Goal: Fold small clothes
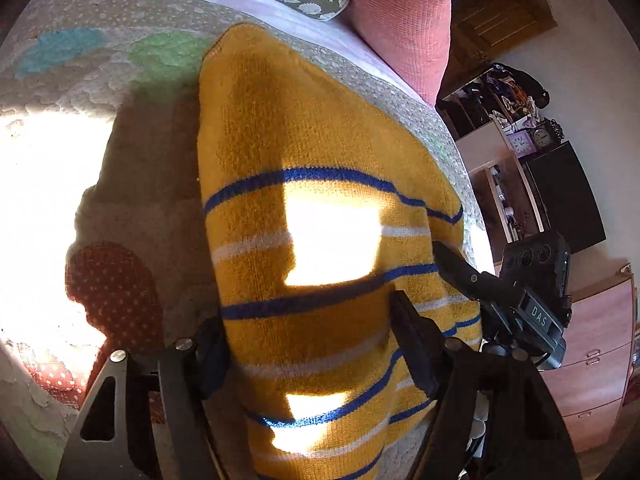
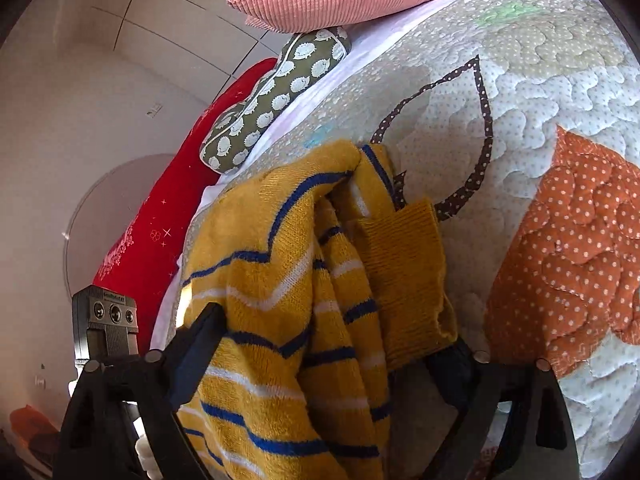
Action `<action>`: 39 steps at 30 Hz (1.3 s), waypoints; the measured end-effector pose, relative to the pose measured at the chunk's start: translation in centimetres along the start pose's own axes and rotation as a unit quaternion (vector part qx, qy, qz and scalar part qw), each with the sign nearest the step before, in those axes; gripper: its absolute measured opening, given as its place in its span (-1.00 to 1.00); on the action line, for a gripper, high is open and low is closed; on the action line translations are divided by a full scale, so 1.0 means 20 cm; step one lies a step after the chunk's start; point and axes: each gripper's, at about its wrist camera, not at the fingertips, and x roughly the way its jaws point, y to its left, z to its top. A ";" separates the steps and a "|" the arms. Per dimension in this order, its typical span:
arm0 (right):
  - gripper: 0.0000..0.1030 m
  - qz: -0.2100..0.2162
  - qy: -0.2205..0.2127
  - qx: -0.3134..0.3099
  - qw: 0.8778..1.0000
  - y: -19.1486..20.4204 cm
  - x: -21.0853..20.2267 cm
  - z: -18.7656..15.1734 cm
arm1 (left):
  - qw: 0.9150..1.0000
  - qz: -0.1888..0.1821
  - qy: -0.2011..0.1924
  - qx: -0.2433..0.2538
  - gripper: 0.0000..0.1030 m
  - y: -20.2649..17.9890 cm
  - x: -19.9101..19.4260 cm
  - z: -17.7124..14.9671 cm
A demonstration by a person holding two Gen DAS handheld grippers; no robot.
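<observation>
Both claws clamp yellow striped sweater [image 1: 320,216], pink pillow [image 1: 400,28] beyond, quilt [image 2: 560,92] beneath

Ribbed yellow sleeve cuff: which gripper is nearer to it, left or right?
Right. The cuff lies between the right gripper's fingers; the left gripper holds the striped sweater's opposite side.

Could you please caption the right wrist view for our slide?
Yellow striped sweater bunched between the right hand-held gripper fingers, above a quilted bedspread.

A small mustard-yellow knitted sweater [image 1: 304,184] with blue and white stripes lies on the quilted bed. One side is bunched. Its ribbed cuff [image 2: 404,280] lies on top.
</observation>
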 end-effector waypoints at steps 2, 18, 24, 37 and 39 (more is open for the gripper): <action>0.01 0.020 0.008 0.032 0.999 0.00 0.03 -0.01 | 1.000 -0.001 -0.009 -0.003 -0.07 -0.02 -0.06 -0.01; 0.23 -0.055 0.027 -0.085 0.994 0.29 -0.15 -0.45 | 0.994 0.099 -0.037 -0.011 0.25 0.00 -0.41 -0.50; 0.28 -0.068 -0.047 -0.149 0.985 0.53 -0.46 -0.46 | 0.984 0.141 -0.111 0.017 0.25 -0.11 -0.66 -0.70; 0.23 -0.044 -0.035 -0.060 0.997 0.32 -0.08 -0.34 | 0.950 0.255 -0.176 0.031 0.27 -0.08 -0.87 -1.05; 0.26 -0.082 -0.040 -0.073 0.993 0.32 -0.13 -0.35 | 0.947 0.264 -0.181 0.030 0.28 -0.07 -0.90 -1.09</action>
